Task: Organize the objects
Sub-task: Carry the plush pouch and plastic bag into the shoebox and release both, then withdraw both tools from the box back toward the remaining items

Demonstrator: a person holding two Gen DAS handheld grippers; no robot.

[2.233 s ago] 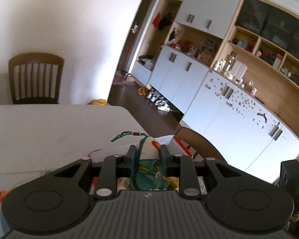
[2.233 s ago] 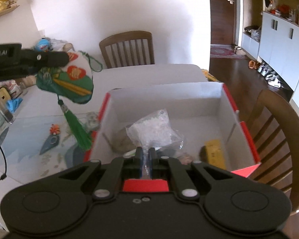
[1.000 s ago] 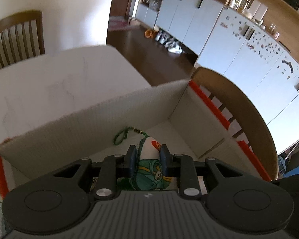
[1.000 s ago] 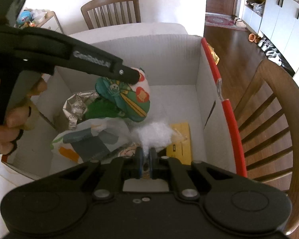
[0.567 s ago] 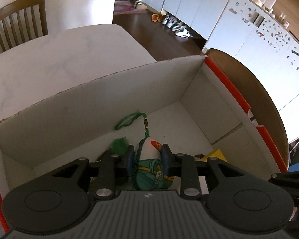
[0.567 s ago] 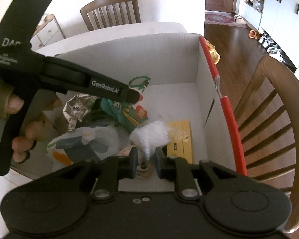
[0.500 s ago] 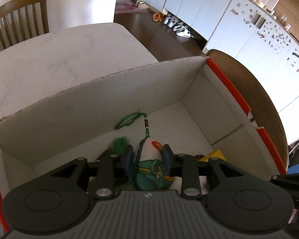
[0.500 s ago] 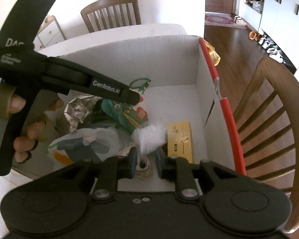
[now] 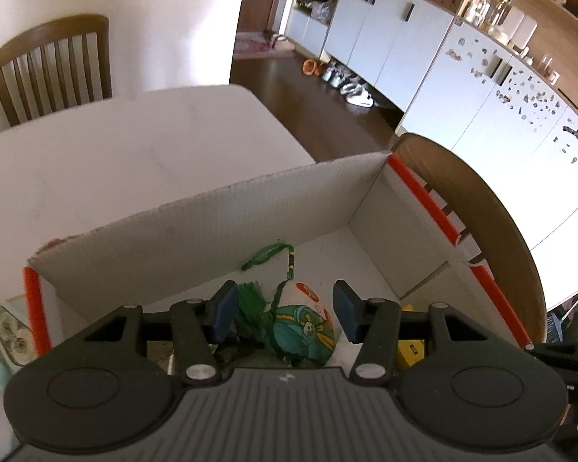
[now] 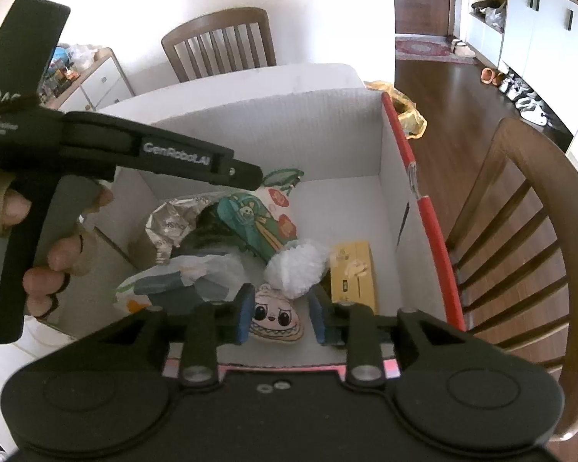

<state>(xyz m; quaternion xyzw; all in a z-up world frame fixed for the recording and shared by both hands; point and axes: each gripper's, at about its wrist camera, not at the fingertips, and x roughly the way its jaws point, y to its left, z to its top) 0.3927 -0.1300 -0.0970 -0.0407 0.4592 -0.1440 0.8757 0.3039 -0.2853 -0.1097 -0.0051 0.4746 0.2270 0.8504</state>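
Nearest the right-wrist camera, the right gripper (image 10: 279, 317) has just been opening, its blue pads now clear of everything, and the white bag of crystals (image 10: 298, 267) it was carrying lies loose on the floor of the cardboard box (image 10: 289, 131), just beyond the fingertips and above a small cartoon-faced pouch (image 10: 275, 321) by the near wall. The risk here is that a fingertip drags the thin plastic back up on the way out, since the bag sits so close to the right pad. Further in, the left gripper (image 9: 285, 310) has likewise just been opening, and the green embroidered sachet (image 9: 302, 331) rests between its spread pads without being pressed, on top of a dark heap near the box's middle. Its green tassel (image 9: 252, 302) lies beside the left pad and its cord loop (image 9: 267, 254) trails toward the far wall, so either could snag a finger and lift the sachet out again. The sachet also leans on a foil packet (image 10: 175, 219) and a pale plastic bag (image 10: 181, 281), so it may slide. The yellow box (image 10: 352, 271) sits by the right wall, and a careless exit could knock the red-edged rim (image 10: 424, 208)
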